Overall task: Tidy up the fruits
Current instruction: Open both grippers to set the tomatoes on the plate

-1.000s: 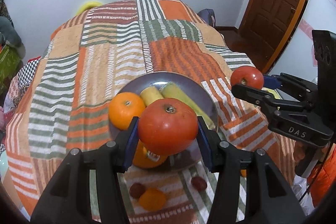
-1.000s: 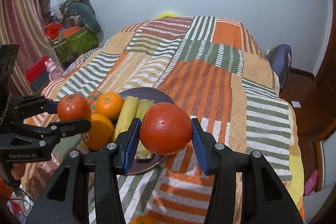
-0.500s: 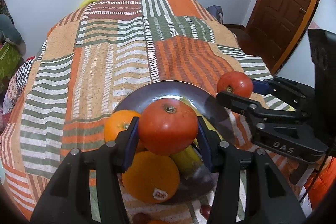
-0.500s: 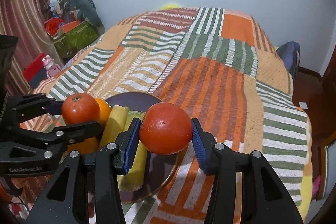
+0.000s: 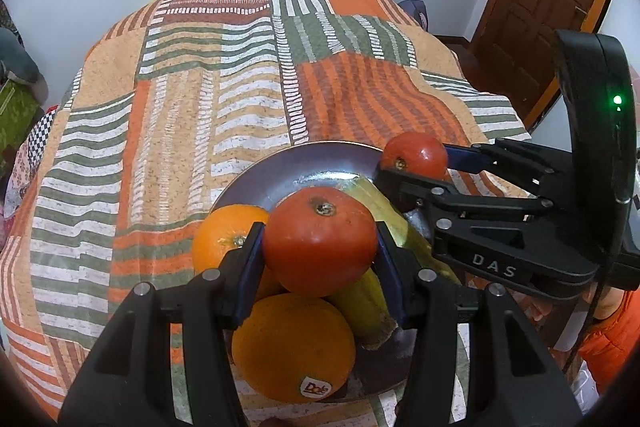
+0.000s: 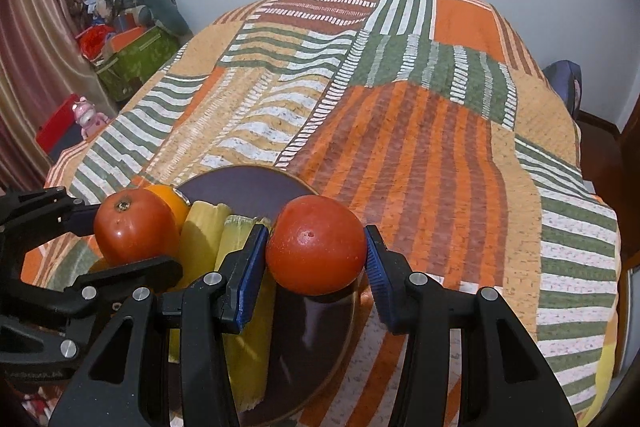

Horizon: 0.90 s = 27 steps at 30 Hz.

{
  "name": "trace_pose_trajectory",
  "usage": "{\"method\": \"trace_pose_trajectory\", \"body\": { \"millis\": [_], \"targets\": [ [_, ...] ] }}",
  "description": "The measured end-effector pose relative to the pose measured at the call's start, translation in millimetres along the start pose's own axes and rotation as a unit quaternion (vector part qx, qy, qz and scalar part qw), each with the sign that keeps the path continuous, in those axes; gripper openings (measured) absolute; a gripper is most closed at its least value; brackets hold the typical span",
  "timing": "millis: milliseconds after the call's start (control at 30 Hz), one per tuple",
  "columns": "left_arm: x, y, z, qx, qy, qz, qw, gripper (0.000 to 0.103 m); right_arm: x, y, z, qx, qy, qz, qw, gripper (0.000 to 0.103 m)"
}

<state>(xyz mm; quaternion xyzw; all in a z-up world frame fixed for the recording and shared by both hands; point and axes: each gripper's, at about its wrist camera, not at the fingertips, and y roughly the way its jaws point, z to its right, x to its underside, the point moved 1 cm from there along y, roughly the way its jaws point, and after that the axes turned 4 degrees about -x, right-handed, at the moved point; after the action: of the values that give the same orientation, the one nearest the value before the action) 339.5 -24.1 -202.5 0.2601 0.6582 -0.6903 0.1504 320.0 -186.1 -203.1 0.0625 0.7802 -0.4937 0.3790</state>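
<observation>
My left gripper [image 5: 319,241] is shut on a red tomato [image 5: 320,251], held just above the fruit on a dark round plate [image 5: 304,167]. Under it lie two oranges [image 5: 224,239], the nearer orange [image 5: 292,347] with a sticker, and yellow stalk pieces [image 5: 364,291]. My right gripper [image 6: 316,247] is shut on a second red tomato [image 6: 316,255] over the plate's [image 6: 248,187] right part. In the left wrist view the right gripper [image 5: 416,165] comes in from the right at the plate's far rim. In the right wrist view the left gripper [image 6: 134,227] is at the left.
The plate sits near the front of a bed with a striped patchwork cover [image 5: 240,75]. A brown door [image 5: 552,7] stands at the right. A green box [image 6: 136,59] and a pink toy [image 6: 86,111] lie on the floor at the left. A person's orange sleeve [image 5: 612,339] shows.
Both grippers have come forward and down over the plate, each still shut on its tomato. The plate and its fruit now sit closer under the fingers.
</observation>
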Motion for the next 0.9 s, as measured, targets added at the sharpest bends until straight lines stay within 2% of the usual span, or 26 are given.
{"method": "trace_pose_trajectory", "body": {
  "millis": [300,333,400,433,533,900],
  "targets": [
    [2.3,1.1,1.4,-0.008,0.005,0.005,0.9999,0.054,-1.1,2.8,1.6,0.004,0.0,-0.001,1.0,0.045],
    [2.0,0.4,1.2,-0.009,0.005,0.006,0.9999,0.055,-1.2,2.9,1.5,0.005,-0.001,-0.002,1.0,0.045],
    [1.8,-1.1,0.9,-0.008,0.002,0.007,0.9999,0.066,-1.4,2.7,0.3,0.006,-0.006,-0.003,1.0,0.047],
    [1.8,-2.4,0.9,-0.008,0.001,0.01,0.9999,0.067,-1.4,1.9,-0.9,0.008,-0.01,-0.002,1.0,0.05],
    [1.7,-6.6,1.3,-0.014,0.004,0.015,0.9998,0.067,-1.9,-2.5,-5.5,0.017,-0.024,0.007,1.0,0.054],
    [5.2,-44.2,-6.5,-0.021,-0.004,0.044,0.9988,0.067,0.4,-36.3,-19.9,0.033,-0.041,0.037,0.998,0.054]
  ]
}}
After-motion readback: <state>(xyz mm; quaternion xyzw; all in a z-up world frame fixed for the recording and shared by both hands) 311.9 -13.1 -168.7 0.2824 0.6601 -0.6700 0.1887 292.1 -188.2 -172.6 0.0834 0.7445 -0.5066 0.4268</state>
